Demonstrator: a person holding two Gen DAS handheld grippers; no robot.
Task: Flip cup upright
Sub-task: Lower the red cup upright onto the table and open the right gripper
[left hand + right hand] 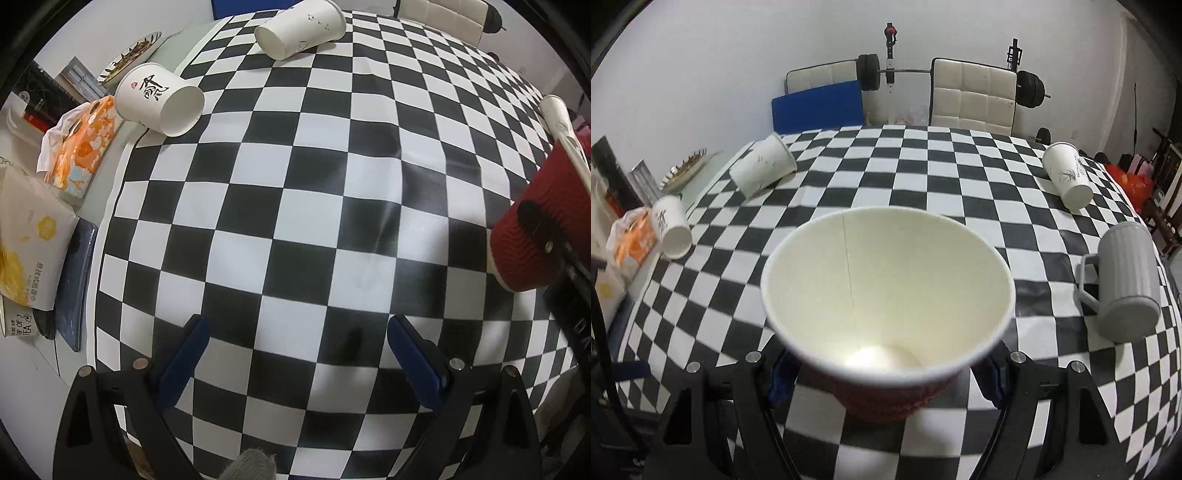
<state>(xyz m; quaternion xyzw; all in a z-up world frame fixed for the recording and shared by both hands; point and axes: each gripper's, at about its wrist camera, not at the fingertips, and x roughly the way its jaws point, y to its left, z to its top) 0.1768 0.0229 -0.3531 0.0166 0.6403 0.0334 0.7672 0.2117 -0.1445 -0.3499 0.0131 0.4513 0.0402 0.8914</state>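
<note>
The right gripper [886, 373] has the red cup [886, 295] clamped between its fingers, blue pads pressed to the ribbed sleeve on either side, mouth turned up toward the camera. From the left wrist view the same cup [532, 236] shows at the far right with a dark finger lying across its corrugated red wall, tilted, its base rim pale. Inside it is plain cream-white with a single seam running down to a bright round bottom.

The left gripper [295, 354] hangs over the checkered cloth [295, 184] with its fingers spread wide and nothing between them — bare squares beneath and ahead of it.

Further out lie four more cups on their sides: a grey ribbed mug [1126, 284] near the right edge, a white cup with a sprig print [1067, 175] behind it, a white cup with black calligraphy [159, 98] at the left edge, and another white cup [301, 27] toward the far side. Tissue packs [79, 144] crowd the left margin beyond the cloth — a white chair [971, 96] stands past the far edge.
</note>
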